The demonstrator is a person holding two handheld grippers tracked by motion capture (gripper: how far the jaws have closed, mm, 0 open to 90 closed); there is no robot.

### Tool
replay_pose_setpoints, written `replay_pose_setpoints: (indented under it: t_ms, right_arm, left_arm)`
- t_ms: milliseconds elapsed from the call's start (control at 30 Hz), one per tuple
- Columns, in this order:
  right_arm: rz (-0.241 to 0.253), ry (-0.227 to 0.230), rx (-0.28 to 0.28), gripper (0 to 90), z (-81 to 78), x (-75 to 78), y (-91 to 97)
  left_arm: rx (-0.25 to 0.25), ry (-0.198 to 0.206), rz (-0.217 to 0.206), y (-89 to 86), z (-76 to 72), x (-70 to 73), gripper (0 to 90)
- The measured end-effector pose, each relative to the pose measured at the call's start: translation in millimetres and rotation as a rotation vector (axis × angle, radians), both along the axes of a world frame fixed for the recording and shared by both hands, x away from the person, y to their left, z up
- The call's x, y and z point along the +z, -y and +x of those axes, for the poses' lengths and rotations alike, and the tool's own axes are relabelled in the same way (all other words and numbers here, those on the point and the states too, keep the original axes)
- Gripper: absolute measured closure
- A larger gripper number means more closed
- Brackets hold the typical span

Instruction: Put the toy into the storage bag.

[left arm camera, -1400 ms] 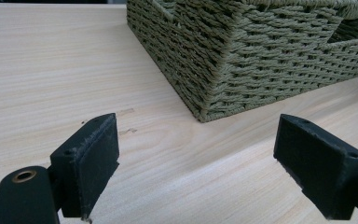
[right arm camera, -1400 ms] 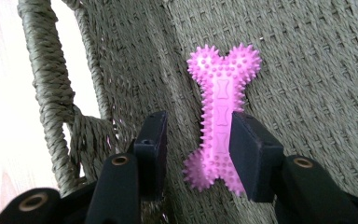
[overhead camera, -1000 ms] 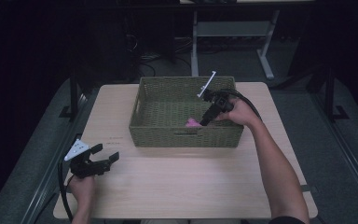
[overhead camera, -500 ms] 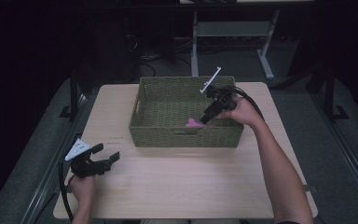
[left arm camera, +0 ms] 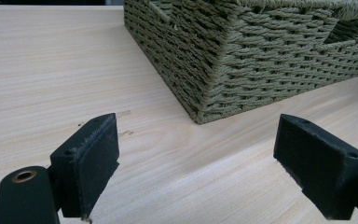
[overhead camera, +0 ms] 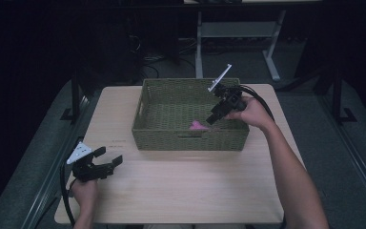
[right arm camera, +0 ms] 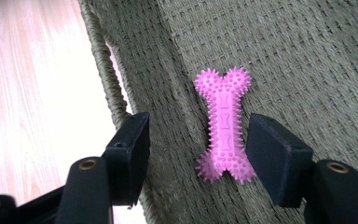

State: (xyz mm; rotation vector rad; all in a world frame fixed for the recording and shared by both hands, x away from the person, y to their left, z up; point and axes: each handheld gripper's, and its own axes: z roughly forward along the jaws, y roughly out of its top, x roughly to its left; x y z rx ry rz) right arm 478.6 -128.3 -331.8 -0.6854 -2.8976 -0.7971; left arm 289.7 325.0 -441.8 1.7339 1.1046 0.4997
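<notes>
Pale wooden tabletop point(overhead camera: 181, 191) carries a green woven basket point(overhead camera: 171, 138); inside lies a pink spiky rubber bone point(right arm camera: 223, 126), free beneath the right tongs point(right arm camera: 196, 158), just opening. Left tongs point(left arm camera: 196, 163) gape wide, empty.

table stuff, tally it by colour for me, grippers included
green: 1, the woven basket
pink: 1, the spiky bone toy lying in the basket
black: 2, the left gripper and the right gripper
total: 4
</notes>
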Motion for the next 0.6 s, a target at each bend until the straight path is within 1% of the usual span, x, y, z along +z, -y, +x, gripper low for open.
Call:
replay_pose_setpoints:
  t_ms: [367, 467, 533, 600]
  right_arm:
    - [0.009, 0.021, 0.003, 36.8, -11.8, 12.3, 3.6]
    - [0.017, 0.028, 0.008, 36.3, -16.6, 17.1, 6.3]
    - [0.021, 0.022, 0.009, 36.3, -19.2, 19.0, 7.9]
    - [0.029, 0.027, 0.014, 36.3, -22.8, 20.5, 9.8]
  left_arm:
    - [-0.001, 0.001, 0.001, 0.0, -0.2, 0.1, 13.6]
    - [-0.002, 0.0, -0.001, 0.6, 0.1, -0.2, 13.6]
    - [-0.004, 0.0, 0.004, 1.0, 0.2, -0.2, 13.6]
    - [-0.007, -0.002, 0.007, 1.4, 0.4, -0.3, 13.6]
